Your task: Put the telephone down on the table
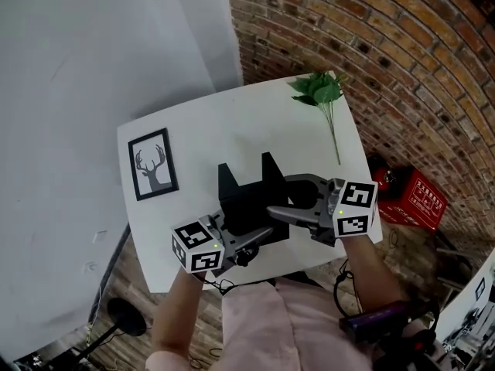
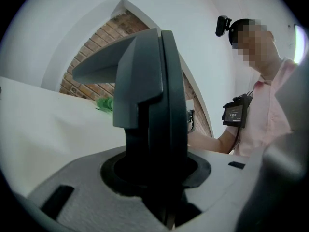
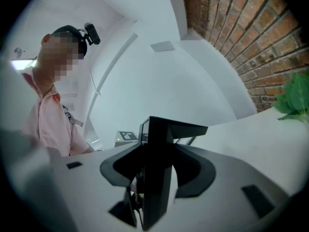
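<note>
Here, left hand-held gripper [image 1: 259, 238], right hand-held gripper [image 1: 282, 198], both clamping black telephone [image 1: 241, 198]

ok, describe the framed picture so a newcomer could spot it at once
Find the white table beside the brick wall. On its left side, apart from the black telephone at the near edge, lies a small black frame. Unlike the green sprig at the far right corner, it is flat, rectangular and shows a deer's antlered head.
</note>
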Demonstrator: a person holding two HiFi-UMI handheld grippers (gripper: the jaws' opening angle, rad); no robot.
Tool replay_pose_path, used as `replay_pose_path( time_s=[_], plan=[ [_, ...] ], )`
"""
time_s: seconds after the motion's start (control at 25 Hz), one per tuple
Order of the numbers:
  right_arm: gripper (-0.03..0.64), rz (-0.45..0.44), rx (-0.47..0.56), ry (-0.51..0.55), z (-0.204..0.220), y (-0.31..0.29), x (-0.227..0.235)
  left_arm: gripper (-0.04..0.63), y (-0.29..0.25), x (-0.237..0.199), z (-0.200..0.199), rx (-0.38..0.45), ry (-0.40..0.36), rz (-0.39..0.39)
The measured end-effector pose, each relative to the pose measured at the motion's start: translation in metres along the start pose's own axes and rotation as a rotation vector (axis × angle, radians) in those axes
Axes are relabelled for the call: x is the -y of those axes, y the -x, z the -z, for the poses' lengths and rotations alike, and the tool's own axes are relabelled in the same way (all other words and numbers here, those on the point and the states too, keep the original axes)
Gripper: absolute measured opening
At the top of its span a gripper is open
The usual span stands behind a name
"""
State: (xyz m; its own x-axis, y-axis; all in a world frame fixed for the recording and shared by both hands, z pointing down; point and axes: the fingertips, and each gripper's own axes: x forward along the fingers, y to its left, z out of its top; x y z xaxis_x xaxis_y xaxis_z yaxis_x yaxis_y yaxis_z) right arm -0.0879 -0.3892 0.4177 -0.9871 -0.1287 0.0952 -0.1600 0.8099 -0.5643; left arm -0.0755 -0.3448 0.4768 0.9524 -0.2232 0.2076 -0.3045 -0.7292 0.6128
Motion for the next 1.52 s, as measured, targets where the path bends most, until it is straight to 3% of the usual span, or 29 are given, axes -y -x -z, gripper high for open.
replay_pose_path(
  time_s=[0.96,1.52],
  plan=[
    [0.209,0.087,-0.070,-0.213,0.076,-0.030,0.079,0.167,-0.009,-0.071,0.068,-0.020,0.302,0.031],
    [0.207,0.123,-0.045,-0.306,0.086,-0.032,0.106,0.167,-0.013,-0.087,0.073,-0.070,0.482,-0.003]
  ],
)
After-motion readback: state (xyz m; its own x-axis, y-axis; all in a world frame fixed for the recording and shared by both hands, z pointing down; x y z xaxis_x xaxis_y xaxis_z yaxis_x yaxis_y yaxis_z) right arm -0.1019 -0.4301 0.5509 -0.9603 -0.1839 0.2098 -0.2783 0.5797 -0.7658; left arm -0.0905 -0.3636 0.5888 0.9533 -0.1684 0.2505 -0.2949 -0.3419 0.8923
